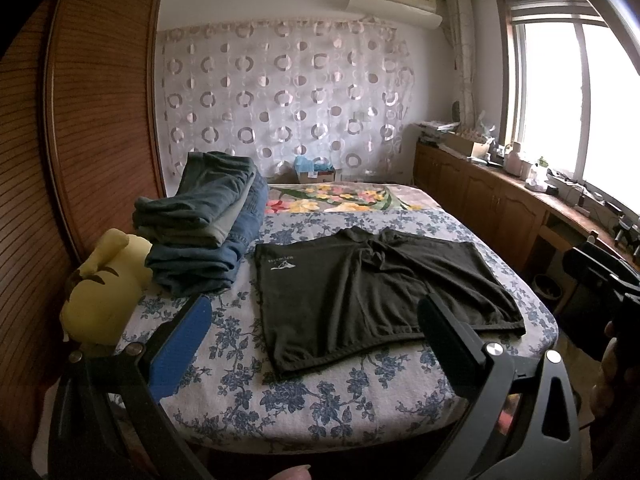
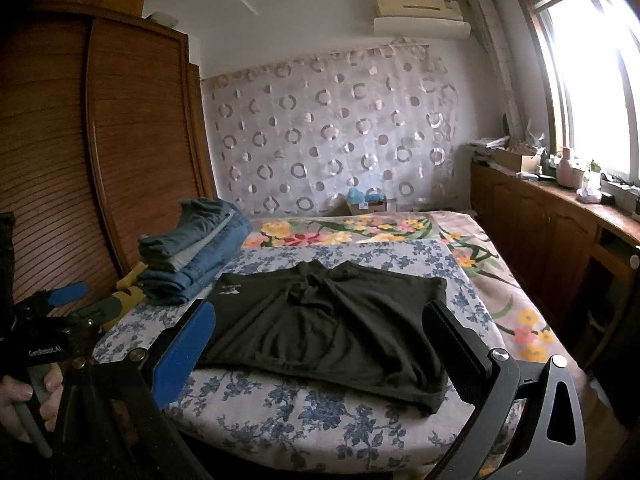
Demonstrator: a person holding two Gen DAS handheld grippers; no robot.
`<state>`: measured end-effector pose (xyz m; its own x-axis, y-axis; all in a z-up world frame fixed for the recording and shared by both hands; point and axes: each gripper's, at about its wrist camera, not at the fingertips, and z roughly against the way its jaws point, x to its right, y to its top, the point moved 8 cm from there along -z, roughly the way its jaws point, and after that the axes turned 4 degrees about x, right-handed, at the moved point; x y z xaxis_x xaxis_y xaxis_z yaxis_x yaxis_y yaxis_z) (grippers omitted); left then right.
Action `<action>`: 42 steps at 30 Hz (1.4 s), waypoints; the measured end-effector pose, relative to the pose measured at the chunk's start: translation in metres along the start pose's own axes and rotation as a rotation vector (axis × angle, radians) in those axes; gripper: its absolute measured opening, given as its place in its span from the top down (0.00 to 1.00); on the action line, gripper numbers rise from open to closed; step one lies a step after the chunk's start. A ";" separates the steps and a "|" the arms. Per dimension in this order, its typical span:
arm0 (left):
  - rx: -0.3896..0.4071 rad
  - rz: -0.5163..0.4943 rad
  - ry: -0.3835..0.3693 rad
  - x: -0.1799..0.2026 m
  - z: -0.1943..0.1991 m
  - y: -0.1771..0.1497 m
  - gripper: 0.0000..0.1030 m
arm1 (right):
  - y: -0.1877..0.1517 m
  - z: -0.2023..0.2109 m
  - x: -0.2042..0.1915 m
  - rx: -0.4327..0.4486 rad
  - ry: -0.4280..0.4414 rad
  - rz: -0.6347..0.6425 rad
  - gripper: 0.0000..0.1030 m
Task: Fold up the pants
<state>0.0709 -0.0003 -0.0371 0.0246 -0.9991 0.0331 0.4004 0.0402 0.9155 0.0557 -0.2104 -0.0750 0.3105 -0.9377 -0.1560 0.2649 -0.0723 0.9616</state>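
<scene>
**Black shorts laid flat on bed, folding not begun; both claws spread and empty**

Item 1, far left: yellow plush toy (image 1: 104,284), at the bed's left edge, just beside the denim stack. Not part of the task.

Item 2, left: stack of folded jeans (image 1: 208,224), several blue pairs piled neatly against the wardrobe (image 1: 100,100). By the look of it, these are finished work.

Item 3, left foreground: left gripper (image 1: 316,336), jaws spread wide, holding nothing. It hovers above the near edge of the bed (image 1: 304,408), not touching cloth. The blue-padded finger sits left of the garment; the black finger overlaps its near right hem in view.

Item 4, centre: black pants (image 1: 360,288), a short pair, spread open and flat on the floral sheet, waistband toward the far side, both legs side by side, some wrinkling at the crotch. A small white logo shows on the left leg. No fold is made yet; the whole job appears to remain: leg over leg, then the length halved.

Item 5, right foreground: right gripper (image 2: 320,344), jaws likewise spread, empty. The pants (image 2: 332,320) lie just ahead, framed between its fingers, near hem closest.

Item 6, right: wooden cabinets (image 1: 500,200) beneath the window.
</scene>
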 end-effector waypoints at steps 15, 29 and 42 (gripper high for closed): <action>0.005 -0.001 -0.003 0.000 0.000 0.001 0.00 | -0.001 0.000 0.003 0.004 0.002 -0.002 0.00; 0.011 -0.002 -0.003 0.006 0.007 0.005 0.00 | -0.001 0.000 0.004 0.009 0.000 -0.002 0.00; 0.013 -0.003 -0.003 0.005 0.007 0.004 0.00 | -0.002 0.001 0.000 0.010 0.001 -0.001 0.00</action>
<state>0.0664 -0.0054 -0.0306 0.0205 -0.9993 0.0319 0.3882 0.0374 0.9208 0.0540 -0.2110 -0.0770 0.3114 -0.9372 -0.1569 0.2555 -0.0765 0.9638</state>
